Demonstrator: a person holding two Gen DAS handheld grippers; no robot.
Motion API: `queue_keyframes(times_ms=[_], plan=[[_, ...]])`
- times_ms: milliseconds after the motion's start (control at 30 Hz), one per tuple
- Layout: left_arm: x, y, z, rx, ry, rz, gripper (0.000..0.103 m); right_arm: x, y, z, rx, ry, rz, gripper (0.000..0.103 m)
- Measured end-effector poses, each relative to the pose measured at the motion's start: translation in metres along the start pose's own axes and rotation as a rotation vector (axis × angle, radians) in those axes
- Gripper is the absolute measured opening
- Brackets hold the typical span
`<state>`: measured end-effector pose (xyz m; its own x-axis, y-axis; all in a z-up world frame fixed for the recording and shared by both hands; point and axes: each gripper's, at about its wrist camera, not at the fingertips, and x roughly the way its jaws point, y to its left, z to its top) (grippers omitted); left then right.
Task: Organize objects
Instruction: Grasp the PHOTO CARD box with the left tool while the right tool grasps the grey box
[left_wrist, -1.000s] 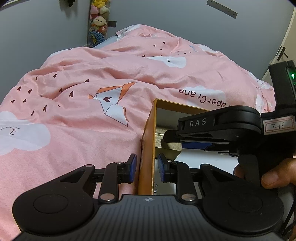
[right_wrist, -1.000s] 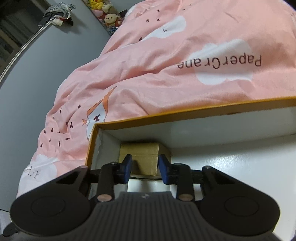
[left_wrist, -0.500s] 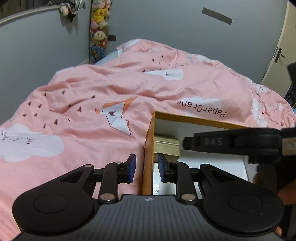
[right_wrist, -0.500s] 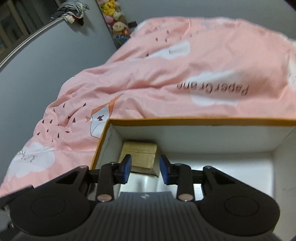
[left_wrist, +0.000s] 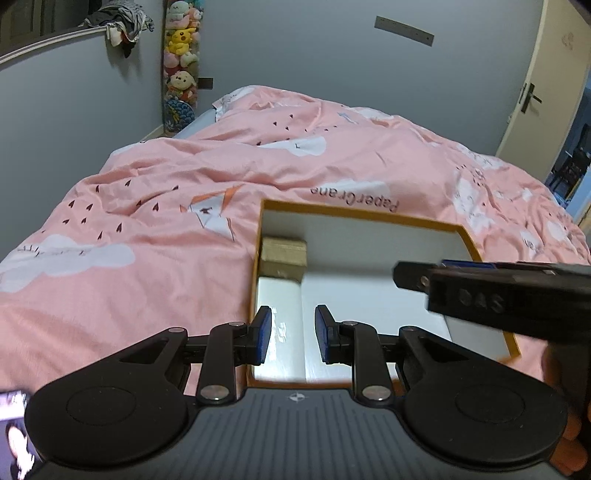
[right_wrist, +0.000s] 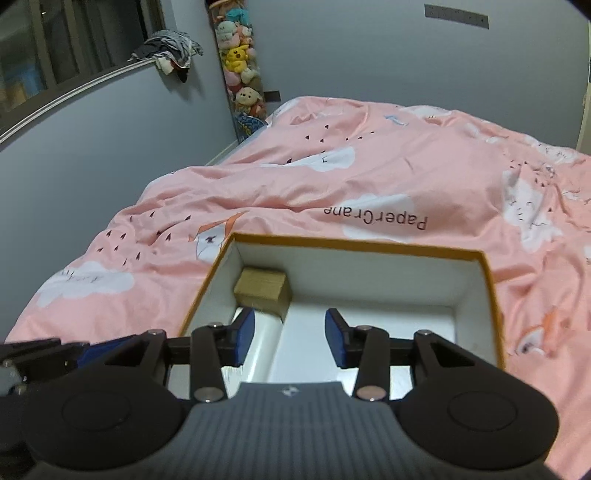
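- The orange-rimmed box (right_wrist: 369, 245) lies on the bed (right_wrist: 258, 192). The small brown carton (right_wrist: 263, 286) already sits in its far left corner, with a white flat box (left_wrist: 279, 295) just in front of it.
- The left gripper (left_wrist: 292, 334) is open and empty, above the near left part of the box.
- The right gripper (right_wrist: 290, 341) is also open wide and holds nothing.
- I judge that two things are stored; I see no other loose thing on the bed, so what remains is unclear.
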<state>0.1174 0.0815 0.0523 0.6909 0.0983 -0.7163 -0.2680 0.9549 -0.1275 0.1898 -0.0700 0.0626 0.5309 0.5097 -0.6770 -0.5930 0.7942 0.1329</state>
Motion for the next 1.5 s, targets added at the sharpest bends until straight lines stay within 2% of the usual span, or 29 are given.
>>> queue_keyframes(times_ms=[233, 300, 400, 500, 600, 700, 800, 933, 1033, 1133, 1233, 1367, 1500], plan=[[-0.024, -0.016, -0.027, 0.032, 0.018, -0.018, 0.028, -0.045, -0.004, -0.051, -0.033, 0.012, 0.002, 0.052], [-0.029, -0.020, -0.034, 0.044, 0.023, -0.022, 0.028, -0.055, -0.007, -0.068, -0.043, 0.015, 0.000, 0.060], [-0.035, -0.025, -0.049, 0.064, 0.046, -0.048, 0.028, -0.066, -0.011, -0.094, -0.063, 0.049, 0.009, 0.060], [-0.034, -0.028, -0.069, 0.083, 0.106, -0.092, 0.028, -0.073, -0.024, -0.120, -0.028, 0.106, 0.027, 0.059], [-0.029, -0.029, -0.091, 0.093, 0.194, -0.128, 0.028, -0.080, -0.036, -0.142, 0.002, 0.153, 0.007, 0.059], [-0.029, -0.031, -0.105, 0.103, 0.241, -0.172, 0.028, -0.085, -0.047, -0.161, 0.036, 0.201, -0.021, 0.053], [-0.026, -0.031, -0.115, 0.100, 0.289, -0.229, 0.028, -0.086, -0.053, -0.176, 0.075, 0.247, -0.011, 0.053], [-0.015, -0.029, -0.125, 0.102, 0.362, -0.215, 0.028, -0.072, -0.055, -0.183, 0.116, 0.314, 0.072, 0.053], [-0.005, -0.019, -0.130, 0.053, 0.417, -0.203, 0.031, -0.063, -0.053, -0.185, 0.114, 0.333, 0.083, 0.056], [0.004, -0.008, -0.132, -0.007, 0.464, -0.233, 0.039, -0.054, -0.055, -0.184, 0.128, 0.344, 0.096, 0.061], [0.016, -0.001, -0.138, -0.056, 0.536, -0.270, 0.045, -0.046, -0.058, -0.184, 0.148, 0.352, 0.138, 0.070], [0.033, 0.008, -0.149, -0.128, 0.636, -0.289, 0.046, -0.034, -0.059, -0.185, 0.157, 0.360, 0.181, 0.078], [0.044, 0.013, -0.157, -0.174, 0.684, -0.304, 0.047, -0.024, -0.062, -0.186, 0.177, 0.362, 0.237, 0.082]])
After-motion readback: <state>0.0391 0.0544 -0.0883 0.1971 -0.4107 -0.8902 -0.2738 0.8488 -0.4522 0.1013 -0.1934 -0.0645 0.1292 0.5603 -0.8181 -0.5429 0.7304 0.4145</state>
